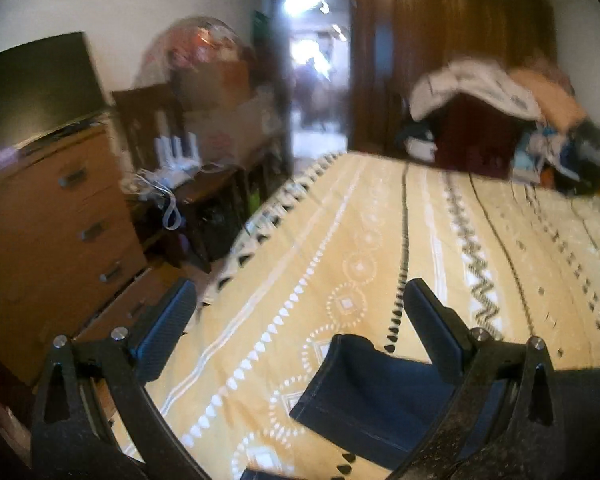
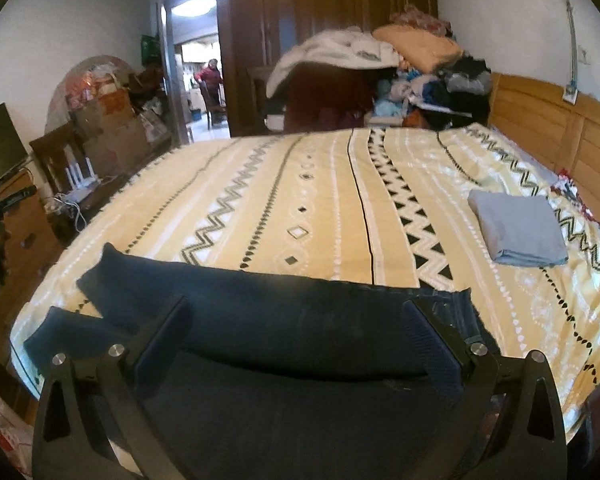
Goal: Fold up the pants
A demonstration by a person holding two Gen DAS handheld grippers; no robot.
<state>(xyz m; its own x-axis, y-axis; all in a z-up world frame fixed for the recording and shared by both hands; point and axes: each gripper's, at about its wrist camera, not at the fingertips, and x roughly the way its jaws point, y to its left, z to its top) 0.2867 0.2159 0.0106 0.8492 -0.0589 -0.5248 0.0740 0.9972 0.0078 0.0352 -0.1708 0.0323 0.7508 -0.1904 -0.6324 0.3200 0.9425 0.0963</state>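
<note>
Just below right hand-held gripper point(image 2: 296, 344): pants point(image 2: 260, 320)

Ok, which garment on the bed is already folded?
The light grey-blue one, a neat rectangle on the bedspread near the headboard. The dark navy pants lie spread out, legs apart, by the right gripper.

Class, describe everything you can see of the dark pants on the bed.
The dark pants are navy, of a heavy denim-like cloth, lying flat along the near edge of the yellow patterned bedspread. Two leg ends splay toward the left; the waist end lies to the right. Both open tongs hover over them; neither visibly grips.
</note>
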